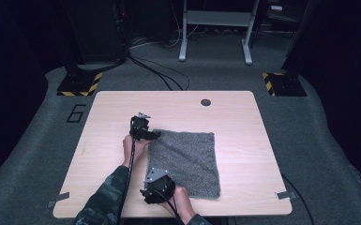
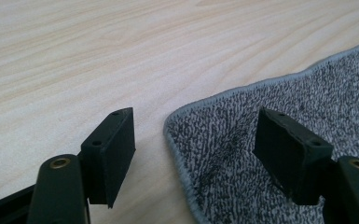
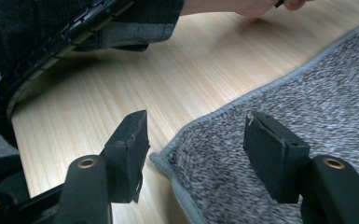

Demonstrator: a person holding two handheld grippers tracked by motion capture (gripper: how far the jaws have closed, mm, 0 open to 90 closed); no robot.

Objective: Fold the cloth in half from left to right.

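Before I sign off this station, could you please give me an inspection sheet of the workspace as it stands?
Surface: light wooden table, with a dark round hole near its far edge.
Job's things: grey towel lying flat, right of centre.
Clutter: nothing seen.
Grippers: left gripper open, straddling the towel's far left corner; right gripper open, straddling its near left corner; no pad presses on the cloth.
Cables: one cable trails along the left forearm; more cables on the floor beyond.
Surroundings: grey carpet, two black-and-yellow striped bases, a white frame.
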